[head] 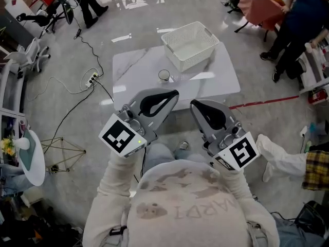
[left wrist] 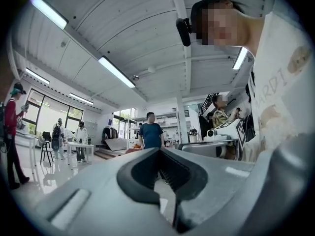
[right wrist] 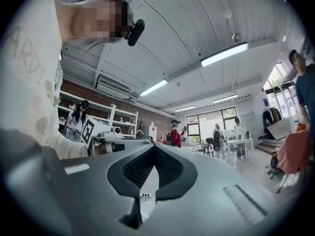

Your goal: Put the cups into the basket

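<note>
A small pale cup [head: 164, 75] stands on the white marble table [head: 221, 78], just in front of the white plastic basket [head: 198, 60], which sits at the table's far edge and looks empty. Both grippers are held close to the person's chest, well short of the table. The left gripper [head: 176, 92] is shut with nothing in it, its tips pointing toward the table. The right gripper [head: 193, 104] is shut and empty too. The left gripper view shows the left gripper [left wrist: 158, 150] aimed at the room and ceiling. So is the right gripper [right wrist: 155, 146] in its own view. Neither shows the cup.
A power strip with cables [head: 93, 77] lies on the floor left of the table. A red tape line [head: 262, 103] runs across the floor at the right. A seated person's leg [head: 280, 161] is at the right, and other people stand at the far corners.
</note>
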The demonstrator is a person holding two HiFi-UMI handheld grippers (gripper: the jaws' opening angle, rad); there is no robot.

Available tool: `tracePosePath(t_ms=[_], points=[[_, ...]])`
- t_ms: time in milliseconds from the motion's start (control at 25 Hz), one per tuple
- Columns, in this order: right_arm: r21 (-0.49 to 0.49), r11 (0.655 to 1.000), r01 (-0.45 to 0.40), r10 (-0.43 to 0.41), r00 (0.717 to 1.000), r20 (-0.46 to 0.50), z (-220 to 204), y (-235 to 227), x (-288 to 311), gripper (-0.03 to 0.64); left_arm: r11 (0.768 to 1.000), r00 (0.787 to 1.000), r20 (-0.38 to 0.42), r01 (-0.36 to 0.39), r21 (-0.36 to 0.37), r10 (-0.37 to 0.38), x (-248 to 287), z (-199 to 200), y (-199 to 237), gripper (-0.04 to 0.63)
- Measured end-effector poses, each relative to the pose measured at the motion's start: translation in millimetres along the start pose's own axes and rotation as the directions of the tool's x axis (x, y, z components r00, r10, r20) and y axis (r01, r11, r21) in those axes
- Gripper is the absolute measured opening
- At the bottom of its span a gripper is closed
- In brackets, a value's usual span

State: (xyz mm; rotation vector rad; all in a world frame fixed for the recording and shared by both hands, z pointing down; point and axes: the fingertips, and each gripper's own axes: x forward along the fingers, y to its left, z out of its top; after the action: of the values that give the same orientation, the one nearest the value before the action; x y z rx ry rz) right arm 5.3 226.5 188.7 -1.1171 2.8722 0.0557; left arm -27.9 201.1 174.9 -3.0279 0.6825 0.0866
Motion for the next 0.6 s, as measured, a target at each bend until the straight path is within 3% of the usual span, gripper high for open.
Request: tracePosePath(t_ms=[320,600], points=[[0.052,0.999,-0.002,0.003,1.000,-0.014,-23,-43,60,0.025,0.999,0.999,-0.051,-0.020,-0.032,0.018,7,-31,77,0.000],[0.083,0.990,0.113,-0.112,0.994,-0.013,-45,-87,129,0.026,0.991,0.989,-0.072,0.128,-0.039,-0.130,21,-52,146,0.000]])
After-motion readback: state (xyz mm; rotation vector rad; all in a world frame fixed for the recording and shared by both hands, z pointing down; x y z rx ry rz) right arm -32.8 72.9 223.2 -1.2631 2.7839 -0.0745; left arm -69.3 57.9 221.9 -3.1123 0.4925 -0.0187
